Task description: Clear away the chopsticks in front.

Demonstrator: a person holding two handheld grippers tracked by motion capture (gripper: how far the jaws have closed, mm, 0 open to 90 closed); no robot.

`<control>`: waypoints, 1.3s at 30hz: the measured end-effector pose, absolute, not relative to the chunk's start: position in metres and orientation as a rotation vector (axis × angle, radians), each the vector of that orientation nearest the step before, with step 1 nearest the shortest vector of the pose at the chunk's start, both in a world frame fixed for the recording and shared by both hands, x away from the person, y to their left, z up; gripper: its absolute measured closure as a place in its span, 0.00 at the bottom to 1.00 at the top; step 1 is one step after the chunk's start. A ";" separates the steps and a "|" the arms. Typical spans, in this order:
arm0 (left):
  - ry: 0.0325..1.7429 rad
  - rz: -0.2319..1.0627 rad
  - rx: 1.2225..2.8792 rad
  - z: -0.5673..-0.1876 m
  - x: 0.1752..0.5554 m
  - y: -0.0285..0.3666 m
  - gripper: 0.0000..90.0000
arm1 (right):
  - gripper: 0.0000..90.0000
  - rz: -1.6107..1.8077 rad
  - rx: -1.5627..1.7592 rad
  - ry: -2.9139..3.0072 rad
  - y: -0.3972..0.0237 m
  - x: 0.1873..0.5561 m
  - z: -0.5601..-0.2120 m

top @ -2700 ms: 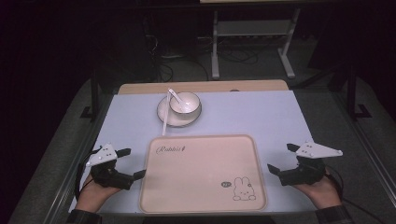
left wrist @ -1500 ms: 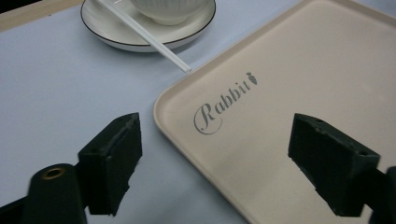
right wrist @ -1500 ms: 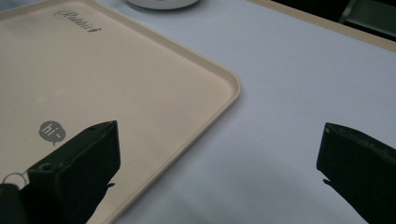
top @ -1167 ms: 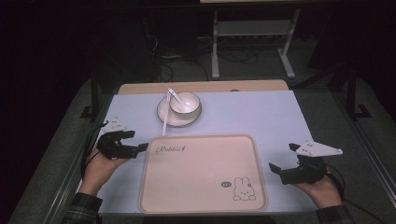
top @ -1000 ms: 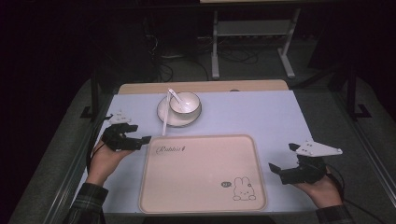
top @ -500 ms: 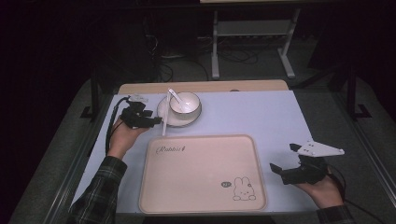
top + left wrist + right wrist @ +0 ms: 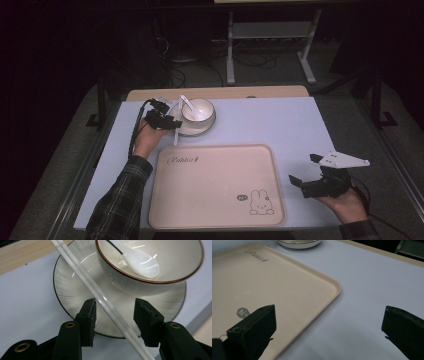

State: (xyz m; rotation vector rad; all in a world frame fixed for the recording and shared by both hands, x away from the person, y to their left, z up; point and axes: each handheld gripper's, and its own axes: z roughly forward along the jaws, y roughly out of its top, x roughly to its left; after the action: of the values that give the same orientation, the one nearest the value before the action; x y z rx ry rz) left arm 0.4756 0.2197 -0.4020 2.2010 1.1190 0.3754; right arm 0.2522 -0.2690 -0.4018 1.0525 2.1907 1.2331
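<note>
Table [image 7: 280, 120]: pale lavender top with a light wood strip along the far edge, dim grey floor on both sides. Beyond it the room is dark; a metal stand [image 7: 270, 45] and loose cables lie on the floor at the far side.

Tray [image 7: 215, 185]: beige, near centre, marked "Rabbit" and with a rabbit drawing at its near right corner.

Plate [image 7: 200, 127]: far left of centre, just beyond the tray, carrying a bowl [image 7: 197, 109] with a white spoon [image 7: 140, 261] inside. White chopsticks [image 7: 100, 297] lie slanted across the plate's left rim.

Left gripper [image 7: 172, 122]: at the plate's left edge, jaws parted on either side of the chopsticks, not closed on them.

Right gripper [image 7: 305, 172]: near right, over bare table beside the tray, jaws spread wide, holding nothing.
</note>
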 end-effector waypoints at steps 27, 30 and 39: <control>1.195 0.433 2.248 -0.421 0.493 0.212 0.86 | 0.00 1.254 1.057 2.181 -0.273 0.251 -0.401; 1.204 0.435 2.246 -0.420 0.493 0.213 0.87 | 0.00 1.257 1.056 2.180 -0.273 0.251 -0.401; 1.210 0.419 2.225 -0.416 0.492 0.216 0.66 | 0.00 1.255 1.052 2.184 -0.273 0.251 -0.401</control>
State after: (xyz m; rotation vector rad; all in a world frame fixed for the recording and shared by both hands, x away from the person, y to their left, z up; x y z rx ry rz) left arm 0.4920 0.2163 -0.4162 2.2249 1.2102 0.4190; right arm 0.2506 -0.2726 -0.4007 1.0519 2.1838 1.2555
